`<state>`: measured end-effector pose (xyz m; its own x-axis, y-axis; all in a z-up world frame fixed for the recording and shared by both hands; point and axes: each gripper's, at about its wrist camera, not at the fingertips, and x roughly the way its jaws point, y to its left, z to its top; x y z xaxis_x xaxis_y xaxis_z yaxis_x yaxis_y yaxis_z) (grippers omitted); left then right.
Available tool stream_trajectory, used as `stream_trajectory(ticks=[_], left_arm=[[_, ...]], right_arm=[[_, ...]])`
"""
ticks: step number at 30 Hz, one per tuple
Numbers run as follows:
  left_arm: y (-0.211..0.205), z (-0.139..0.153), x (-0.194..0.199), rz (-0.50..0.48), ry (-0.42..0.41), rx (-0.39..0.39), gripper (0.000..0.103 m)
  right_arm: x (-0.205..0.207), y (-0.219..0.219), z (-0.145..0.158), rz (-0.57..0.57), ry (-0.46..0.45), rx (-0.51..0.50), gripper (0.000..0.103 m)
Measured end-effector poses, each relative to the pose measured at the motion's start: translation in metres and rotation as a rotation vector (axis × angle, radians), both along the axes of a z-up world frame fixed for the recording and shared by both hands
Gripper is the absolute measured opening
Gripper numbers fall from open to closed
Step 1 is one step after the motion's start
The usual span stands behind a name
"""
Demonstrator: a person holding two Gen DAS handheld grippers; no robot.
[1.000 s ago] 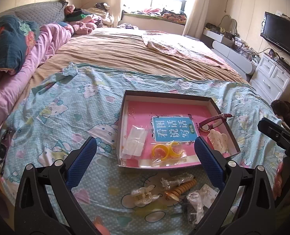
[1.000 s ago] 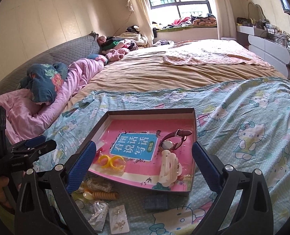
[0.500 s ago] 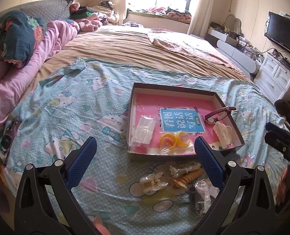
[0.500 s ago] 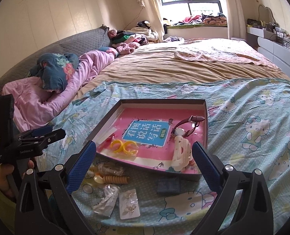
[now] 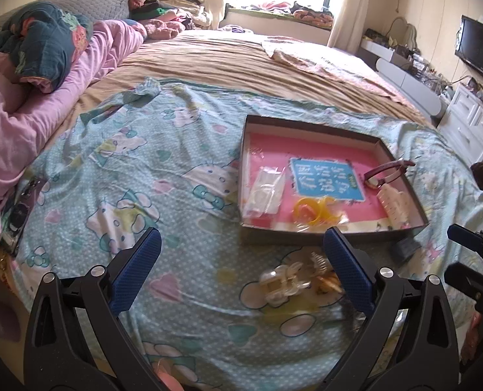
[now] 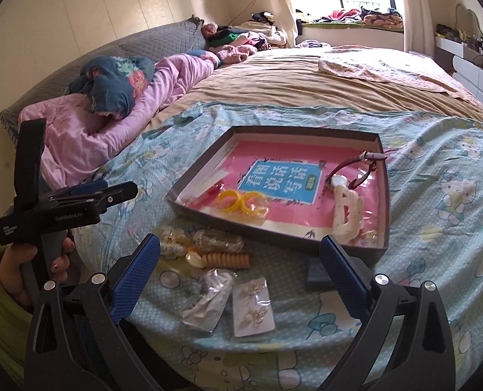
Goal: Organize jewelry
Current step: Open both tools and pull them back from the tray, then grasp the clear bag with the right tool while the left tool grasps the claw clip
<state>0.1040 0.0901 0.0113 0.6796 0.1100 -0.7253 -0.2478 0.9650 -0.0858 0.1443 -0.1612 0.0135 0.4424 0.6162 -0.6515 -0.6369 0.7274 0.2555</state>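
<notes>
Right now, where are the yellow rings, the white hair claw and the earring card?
yellow rings (image 6: 241, 202): right wrist view, on the band of the ring pair inside the box.
white hair claw (image 6: 347, 215): right wrist view, on its body.
earring card (image 6: 253, 306): right wrist view, centre of the packet on the bedspread.

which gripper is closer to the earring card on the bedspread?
Right. The earring card lies between the open right gripper's fingers, just ahead. The open left gripper hangs off to the card's left, farther back.

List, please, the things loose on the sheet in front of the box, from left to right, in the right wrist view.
Clear hair claw → orange spiral hair clip → crumpled clear bag → earring card in plastic → small dark blue block.
</notes>
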Motion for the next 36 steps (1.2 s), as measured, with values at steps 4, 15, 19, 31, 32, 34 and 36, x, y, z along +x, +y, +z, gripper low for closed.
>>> stream_trajectory(ticks=[4, 15, 19, 31, 32, 34, 36], left_arm=[[0.0, -0.005, -0.003, 0.004, 0.016, 0.012, 0.093], [0.005, -0.018, -0.009, 0.008, 0.053, 0.014, 0.093], [0.007, -0.023, -0.014, 0.011, 0.067, 0.017, 0.093], [0.004, -0.041, -0.02, 0.002, 0.126, 0.045, 0.093], [0.003, -0.042, -0.019, -0.002, 0.131, 0.045, 0.093], [0.0, -0.045, -0.018, -0.017, 0.136, 0.049, 0.093], [-0.003, -0.046, -0.017, -0.028, 0.136, 0.055, 0.093]], right_arm=[[-0.006, 0.009, -0.007, 0.027, 0.014, -0.015, 0.098], [-0.024, 0.031, -0.027, 0.101, 0.073, -0.055, 0.098], [-0.029, 0.039, -0.036, 0.116, 0.079, -0.082, 0.098], [-0.032, 0.054, -0.052, 0.156, 0.089, -0.135, 0.085], [-0.032, 0.055, -0.054, 0.157, 0.094, -0.139, 0.082], [-0.032, 0.058, -0.059, 0.164, 0.115, -0.143, 0.076], [-0.033, 0.061, -0.065, 0.161, 0.118, -0.162, 0.071]])
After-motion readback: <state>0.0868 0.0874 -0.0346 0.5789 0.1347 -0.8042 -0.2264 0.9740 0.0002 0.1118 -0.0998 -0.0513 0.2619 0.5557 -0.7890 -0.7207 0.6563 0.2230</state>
